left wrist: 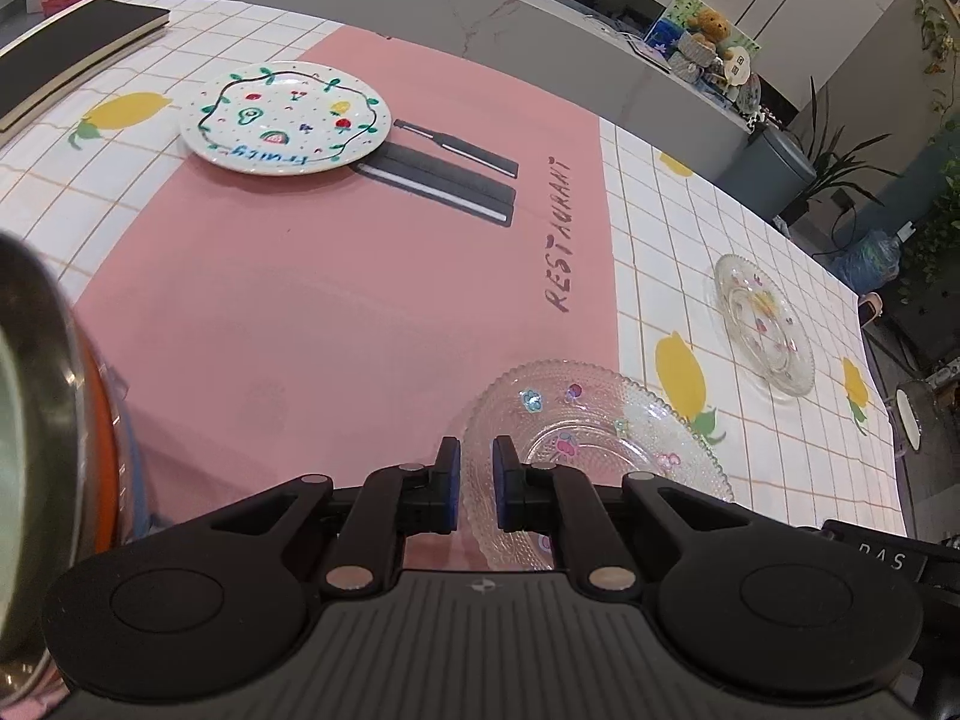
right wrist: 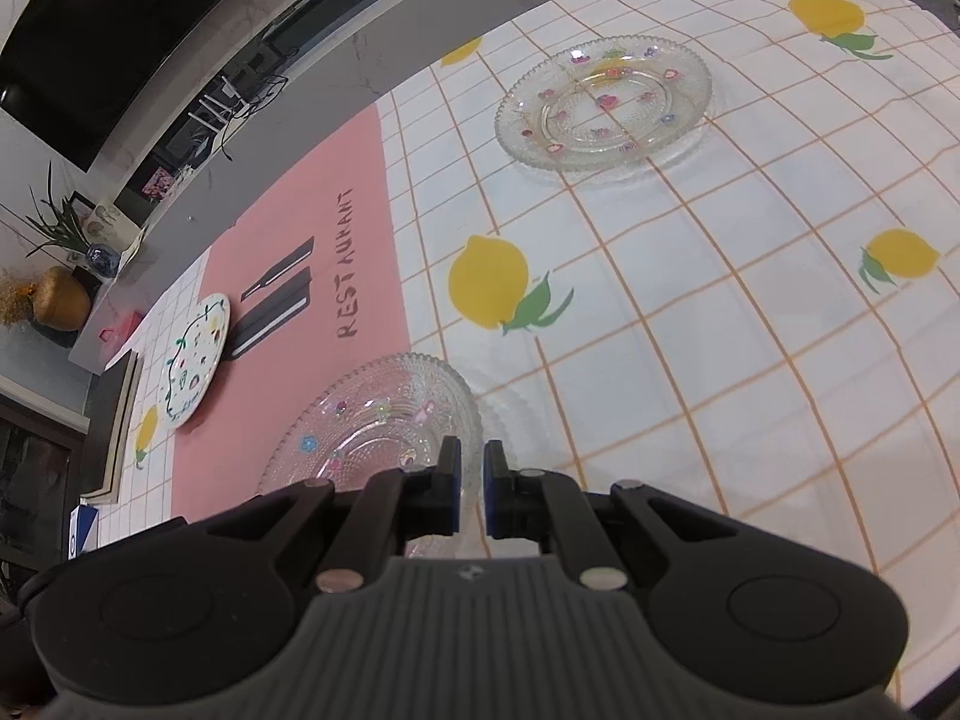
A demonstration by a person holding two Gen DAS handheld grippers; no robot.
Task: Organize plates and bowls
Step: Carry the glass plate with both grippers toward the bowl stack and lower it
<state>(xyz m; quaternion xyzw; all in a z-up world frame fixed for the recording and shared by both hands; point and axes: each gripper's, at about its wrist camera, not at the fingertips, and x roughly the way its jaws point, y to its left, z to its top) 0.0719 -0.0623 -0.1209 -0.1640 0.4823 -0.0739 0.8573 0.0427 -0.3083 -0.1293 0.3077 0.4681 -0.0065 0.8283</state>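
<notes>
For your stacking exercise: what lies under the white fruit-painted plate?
The white plate rests on the pink mat, overlapping its printed dark bars. Whatever lies beneath the plate's centre is covered.

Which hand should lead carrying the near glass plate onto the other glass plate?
Right, likely: the far glass plate lies ahead of the right gripper; from the left gripper it sits off to the side.

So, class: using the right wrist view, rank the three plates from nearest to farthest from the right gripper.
1. Near glass plate: its rim sits between the right gripper pads, on the pink mat's edge.
2. Far glass plate: ahead, on the lemon-print cloth.
3. White fruit-painted plate: far left, beside the mat's printed cutlery.
</notes>
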